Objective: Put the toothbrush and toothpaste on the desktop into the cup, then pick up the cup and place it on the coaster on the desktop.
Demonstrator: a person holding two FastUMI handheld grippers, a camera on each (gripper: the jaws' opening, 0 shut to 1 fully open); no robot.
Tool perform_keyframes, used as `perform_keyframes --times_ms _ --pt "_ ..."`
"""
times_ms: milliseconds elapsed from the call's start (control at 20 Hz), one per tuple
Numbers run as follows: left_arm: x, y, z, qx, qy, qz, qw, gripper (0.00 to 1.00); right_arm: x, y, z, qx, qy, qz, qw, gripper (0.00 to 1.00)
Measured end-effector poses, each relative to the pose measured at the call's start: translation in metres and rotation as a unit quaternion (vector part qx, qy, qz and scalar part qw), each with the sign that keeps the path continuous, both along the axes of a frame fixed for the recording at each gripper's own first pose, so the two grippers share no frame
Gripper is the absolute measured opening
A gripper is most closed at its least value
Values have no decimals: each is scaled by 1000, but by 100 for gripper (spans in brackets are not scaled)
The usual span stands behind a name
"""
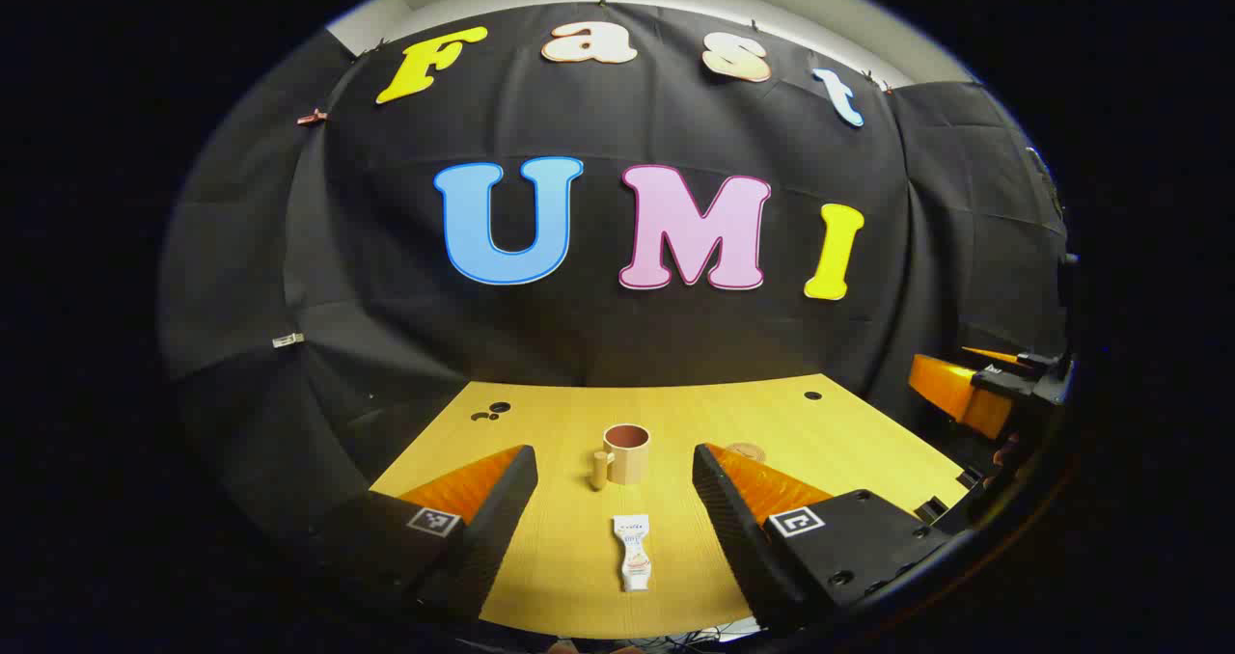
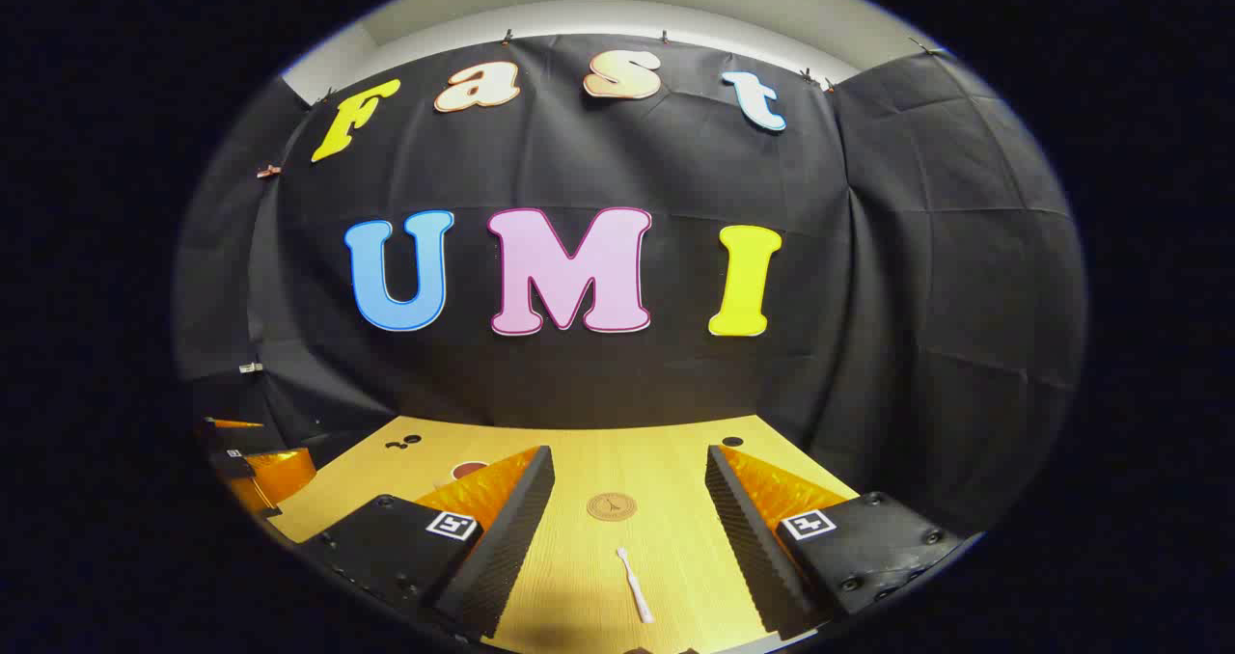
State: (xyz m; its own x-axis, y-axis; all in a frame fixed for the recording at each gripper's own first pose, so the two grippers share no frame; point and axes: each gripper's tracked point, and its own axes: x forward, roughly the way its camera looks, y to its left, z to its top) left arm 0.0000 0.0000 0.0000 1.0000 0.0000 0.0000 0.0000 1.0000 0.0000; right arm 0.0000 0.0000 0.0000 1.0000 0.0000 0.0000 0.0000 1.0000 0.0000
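We hold the left gripper point(image 1: 614, 500) spread wide above the desktop point(image 1: 772, 422), with the toothpaste point(image 1: 633, 552) lying between its 2 fingers and the cup point(image 1: 626, 453) upright just beyond. Our right gripper point(image 2: 627, 514) gapes empty too, the toothbrush point(image 2: 635, 585) flat before the coaster point(image 2: 611, 506).

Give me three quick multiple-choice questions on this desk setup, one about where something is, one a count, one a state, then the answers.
1. In the left gripper view, the toothpaste lies:
A. inside the cup
B. on the desk, nearer the camera than the cup
C. on the coaster

2. How many things stand in the cup?
A. none
B. one
C. two

3. The right tongs are:
A. shut on the toothbrush
B. shut on the coaster
C. open

Answers: 1 B, the tube lies flat on the desk short of the cup. 2 A, its rim shows nothing sticking out. 3 C, the toothbrush and coaster lie untouched in the wide gap.
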Motion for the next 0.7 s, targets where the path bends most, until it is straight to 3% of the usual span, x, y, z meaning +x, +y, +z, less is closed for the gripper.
perform_keyframes --times_ms 700 --pt "35 -16 -15 -17 37 -2 999 100 37 -12 -10 18 24 1 1000 97"
